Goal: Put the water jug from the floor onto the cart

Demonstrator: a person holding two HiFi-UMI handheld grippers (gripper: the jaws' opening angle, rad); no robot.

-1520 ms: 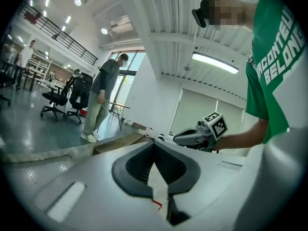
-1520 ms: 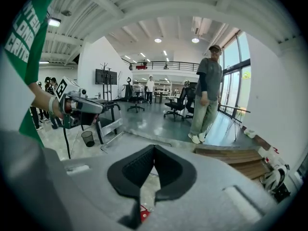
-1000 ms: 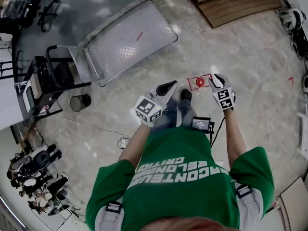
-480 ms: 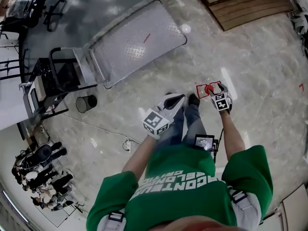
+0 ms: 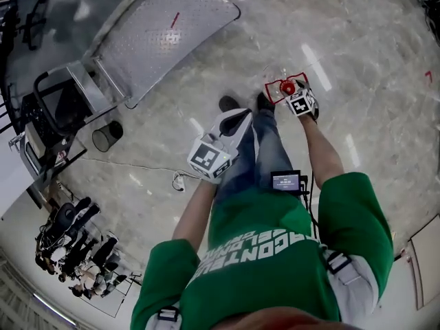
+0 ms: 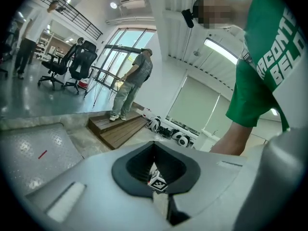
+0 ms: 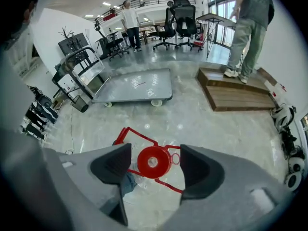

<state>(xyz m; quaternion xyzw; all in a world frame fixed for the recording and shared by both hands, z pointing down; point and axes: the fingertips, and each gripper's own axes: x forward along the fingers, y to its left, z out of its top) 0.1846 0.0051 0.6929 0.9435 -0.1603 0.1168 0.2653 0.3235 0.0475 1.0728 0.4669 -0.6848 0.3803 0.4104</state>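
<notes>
The water jug (image 5: 287, 88) stands on the marble floor by my right foot, clear-bodied with a red cap (image 7: 153, 161) and a red handle frame (image 7: 126, 134). My right gripper (image 5: 295, 93) points steeply down over it. Its jaws are opening, and the red cap sits between the dark pads (image 7: 109, 164) with a gap on each side. My left gripper (image 5: 234, 121) hangs shut and empty in front of my left leg, away from the jug. In the left gripper view its jaws (image 6: 154, 148) meet. The flat metal cart (image 5: 165, 33) lies upper left, also seen as the cart (image 7: 134, 88).
A dark round bin (image 5: 106, 136) and a black rack of gear (image 5: 41, 122) stand left of the cart's handle. A cable (image 5: 137, 170) runs across the floor. A wooden step (image 7: 236, 95) with a person on it lies beyond the jug. Office chairs (image 7: 180, 18) stand farther back.
Both hands have sunk, the right one much more. The right gripper has come down over the jug and its jaws have spread either side of the red cap.
</notes>
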